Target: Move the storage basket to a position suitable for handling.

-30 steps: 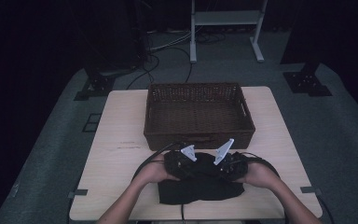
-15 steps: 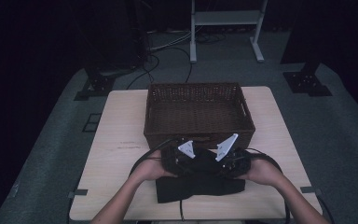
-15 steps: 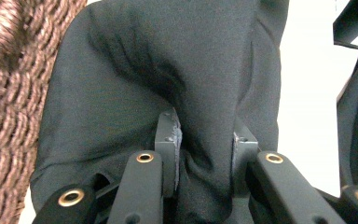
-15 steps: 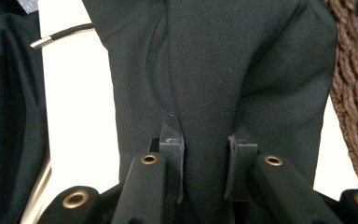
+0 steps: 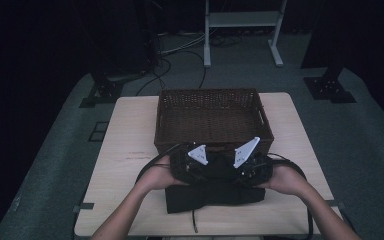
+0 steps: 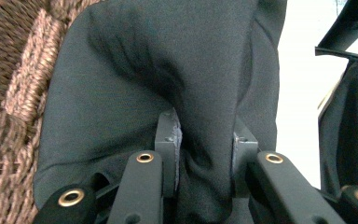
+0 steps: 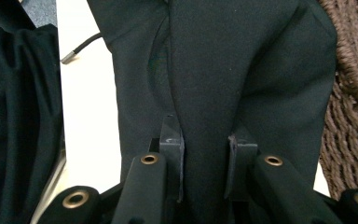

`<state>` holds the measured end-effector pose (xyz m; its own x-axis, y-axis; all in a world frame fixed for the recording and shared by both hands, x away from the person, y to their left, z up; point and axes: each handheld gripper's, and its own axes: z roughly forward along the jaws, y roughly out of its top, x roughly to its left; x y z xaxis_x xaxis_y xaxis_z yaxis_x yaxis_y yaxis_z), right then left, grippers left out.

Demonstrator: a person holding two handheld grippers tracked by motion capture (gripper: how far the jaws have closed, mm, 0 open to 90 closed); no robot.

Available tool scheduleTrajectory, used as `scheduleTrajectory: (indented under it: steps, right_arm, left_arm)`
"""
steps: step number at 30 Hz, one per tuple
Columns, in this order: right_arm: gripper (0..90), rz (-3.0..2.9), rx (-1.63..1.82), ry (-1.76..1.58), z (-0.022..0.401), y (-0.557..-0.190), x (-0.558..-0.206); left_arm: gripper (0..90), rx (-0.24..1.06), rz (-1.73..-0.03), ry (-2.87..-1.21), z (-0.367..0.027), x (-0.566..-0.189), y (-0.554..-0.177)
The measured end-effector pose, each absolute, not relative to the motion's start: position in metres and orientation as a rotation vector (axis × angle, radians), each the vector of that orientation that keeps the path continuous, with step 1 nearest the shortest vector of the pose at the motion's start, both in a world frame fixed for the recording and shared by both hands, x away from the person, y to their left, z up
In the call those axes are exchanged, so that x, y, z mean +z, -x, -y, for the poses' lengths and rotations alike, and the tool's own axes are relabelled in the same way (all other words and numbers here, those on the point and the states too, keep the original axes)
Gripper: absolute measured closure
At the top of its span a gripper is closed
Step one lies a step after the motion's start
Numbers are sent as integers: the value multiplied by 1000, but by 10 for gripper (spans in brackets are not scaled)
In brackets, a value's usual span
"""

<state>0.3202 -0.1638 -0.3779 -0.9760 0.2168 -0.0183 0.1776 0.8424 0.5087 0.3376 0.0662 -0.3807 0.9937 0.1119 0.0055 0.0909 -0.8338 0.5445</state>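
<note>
A folded black cloth [image 5: 215,197] lies at the table's near edge, and both grippers lift its upper part off the table. In the high view my left gripper [image 5: 192,165] and right gripper [image 5: 247,165] sit side by side just before the wicker basket [image 5: 210,116]. The left gripper view has its jaws shut on a thick fold of the black cloth [image 6: 200,93], with the basket wall [image 6: 9,93] at the left. In the right gripper view the jaws pinch another fold of the cloth [image 7: 214,84], and the basket [image 7: 354,107] stands at the right.
The brown wicker basket sits mid-table with nothing seen inside it. The light wooden table [image 5: 125,150] has bare room left and right of the basket. Cables trail from both grippers [image 5: 195,225]. A white stand [image 5: 242,30] and dark floor lie beyond the table.
Both hands have risen with the cloth pinched, and the grippers have come slightly toward the basket. The cloth's upper part hangs higher off the table than before.
</note>
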Motion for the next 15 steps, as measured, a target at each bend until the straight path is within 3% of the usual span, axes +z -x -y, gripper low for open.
scheduleTrajectory:
  steps: [15]
  right_arm:
    - [726,-2924,834,-299,170,-323,-353]
  left_arm:
    - [712,89,-123,-2561,-63,-352,-339]
